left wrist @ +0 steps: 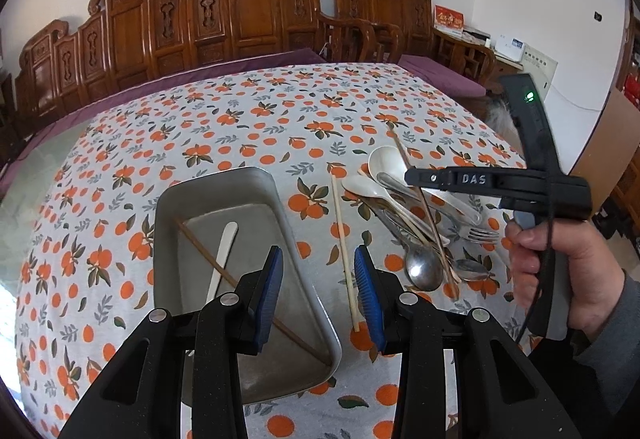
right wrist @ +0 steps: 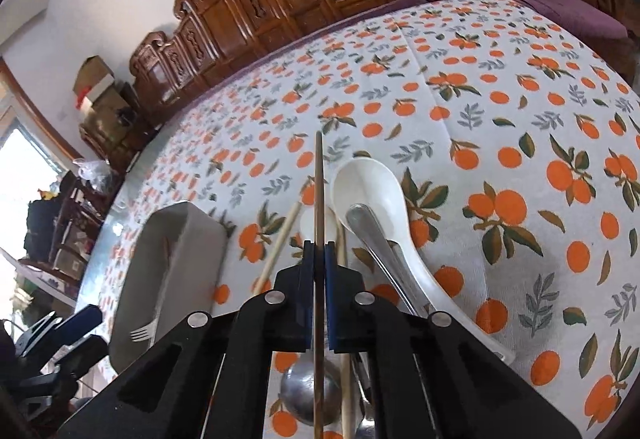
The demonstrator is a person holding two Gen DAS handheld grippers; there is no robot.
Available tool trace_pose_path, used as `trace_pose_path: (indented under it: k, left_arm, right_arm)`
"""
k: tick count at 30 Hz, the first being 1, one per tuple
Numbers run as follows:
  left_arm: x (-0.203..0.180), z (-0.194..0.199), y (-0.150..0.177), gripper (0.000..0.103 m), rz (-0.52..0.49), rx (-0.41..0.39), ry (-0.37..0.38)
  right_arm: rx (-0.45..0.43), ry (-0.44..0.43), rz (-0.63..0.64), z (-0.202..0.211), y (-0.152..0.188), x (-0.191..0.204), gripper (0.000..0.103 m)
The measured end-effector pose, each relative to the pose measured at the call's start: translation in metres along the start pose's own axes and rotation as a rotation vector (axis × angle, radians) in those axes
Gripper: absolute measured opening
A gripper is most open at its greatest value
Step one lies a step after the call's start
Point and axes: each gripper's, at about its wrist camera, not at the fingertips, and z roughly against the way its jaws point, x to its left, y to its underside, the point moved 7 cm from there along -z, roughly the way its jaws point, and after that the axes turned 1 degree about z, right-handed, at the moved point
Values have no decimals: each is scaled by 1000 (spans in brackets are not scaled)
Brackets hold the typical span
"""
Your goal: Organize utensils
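Right wrist view shows my right gripper (right wrist: pixel 319 259) clamped on a thin dark brown wooden chopstick (right wrist: pixel 319 175), its blue pads pressed together on the shaft, the stick running straight ahead over the heap of utensils. My left gripper (left wrist: pixel 319 287) hangs with its jaws apart and nothing between them, over the near right rim of the grey rectangular metal tray (left wrist: pixel 280 199).

Inside the tray I can see a second dark chopstick (left wrist: pixel 200 249) lying diagonally, a white plastic handle (left wrist: pixel 224 251) crossing it, and, from the right wrist view, a steel fork (right wrist: pixel 143 331) at the near end. I judge the sorting barely begun: most pieces are outside the tray. What remains is the pile to its right: a large white plastic soup spoon (right wrist: pixel 372 191), a smaller white spoon (left wrist: pixel 360 186), a round steel spoon (left wrist: pixel 424 269), another fork (left wrist: pixel 482 235), more steel handles, and pale bamboo chopsticks, one (left wrist: pixel 345 247) lying alone between tray and pile.

Everything rests on a round table under a white cloth printed with oranges and leaves (left wrist: pixel 224 119). Behind it stand carved dark wooden chairs (left wrist: pixel 256 7) against a white wall, with purple cushions (left wrist: pixel 440 75) beside them.
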Motion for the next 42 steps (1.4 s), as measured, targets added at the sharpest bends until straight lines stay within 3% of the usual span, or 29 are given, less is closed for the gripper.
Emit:
trace_pose_path:
  k: [9, 12, 20, 27, 34, 42]
  left_arm:
    - [-18, -17, -18, 34, -26, 57, 6]
    - [-25, -29, -24, 27, -56, 85, -4]
    - [-35, -84, -27, 19, -101, 227, -11]
    - [-39, -120, -18, 14, -139, 328, -61]
    - [-32, -139, -11, 14, -139, 371, -101]
    - [-32, -146, -9, 6, -138, 382, -105]
  right_arm:
    - [-39, -21, 27, 20, -10, -8, 6]
    - [-42, -21, 28, 22, -12, -13, 6]
    - [-50, -40, 23, 25, -16, -18, 6]
    - [-54, -51, 16, 27, -17, -21, 6]
    - [-37, -41, 47, 24, -15, -15, 6]
    - [-23, -37, 67, 19, -12, -9, 6]
